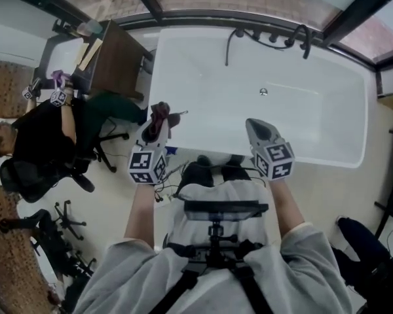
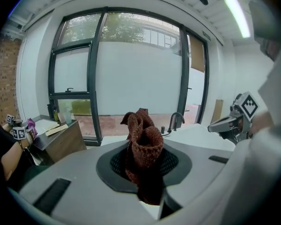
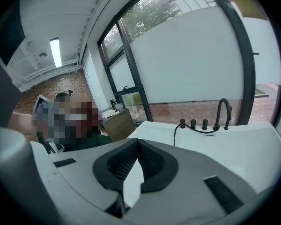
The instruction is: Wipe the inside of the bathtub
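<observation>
The white tub (image 1: 314, 120) lies straight in front of you, its drain (image 1: 263, 91) near the middle of the floor and a dark tap (image 1: 306, 36) on the far rim. Your left gripper (image 1: 158, 124) hovers over the tub's near left corner, jaws clamped on a bunched reddish-brown cloth (image 2: 143, 142) that sticks up past the pads. Your right gripper (image 1: 258, 131) hangs over the near rim, well apart from the left one, its jaws closed tip to tip and empty. Left of the tub stands a wooden table (image 1: 118, 61), and near it a person (image 1: 49, 126) in dark clothes sits on a wheeled chair (image 1: 26, 178)
</observation>
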Action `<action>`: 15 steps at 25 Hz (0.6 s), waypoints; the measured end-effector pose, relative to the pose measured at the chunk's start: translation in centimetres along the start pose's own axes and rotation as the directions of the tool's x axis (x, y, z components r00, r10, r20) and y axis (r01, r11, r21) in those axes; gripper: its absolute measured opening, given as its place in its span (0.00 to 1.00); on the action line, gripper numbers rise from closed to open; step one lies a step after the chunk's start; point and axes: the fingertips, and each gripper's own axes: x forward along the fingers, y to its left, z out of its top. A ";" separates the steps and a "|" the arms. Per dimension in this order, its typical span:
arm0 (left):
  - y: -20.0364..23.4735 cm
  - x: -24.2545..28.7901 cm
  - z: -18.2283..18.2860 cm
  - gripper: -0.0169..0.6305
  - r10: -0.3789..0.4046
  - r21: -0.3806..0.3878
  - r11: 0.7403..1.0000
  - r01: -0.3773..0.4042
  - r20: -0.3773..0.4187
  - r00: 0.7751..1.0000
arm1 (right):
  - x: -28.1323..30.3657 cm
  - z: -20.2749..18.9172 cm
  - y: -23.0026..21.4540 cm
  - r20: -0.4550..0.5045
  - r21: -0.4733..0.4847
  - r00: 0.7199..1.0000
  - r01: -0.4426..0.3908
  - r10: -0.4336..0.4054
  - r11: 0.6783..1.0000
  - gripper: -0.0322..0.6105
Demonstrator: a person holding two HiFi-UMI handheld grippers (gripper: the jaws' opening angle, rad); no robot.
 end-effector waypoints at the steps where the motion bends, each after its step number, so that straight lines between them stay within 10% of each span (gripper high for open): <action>1: -0.1 -0.3 0.7 0.15 -0.010 0.004 1.000 0.010 0.014 1.000 | -0.6 0.4 -0.3 0.014 -0.001 1.000 0.019 -0.019 1.000 0.06; 15: 0.2 -2.9 -0.3 0.15 -0.141 0.064 0.988 0.139 0.014 0.990 | -3.7 -1.0 5.2 0.031 0.060 0.985 0.167 -0.169 0.984 0.06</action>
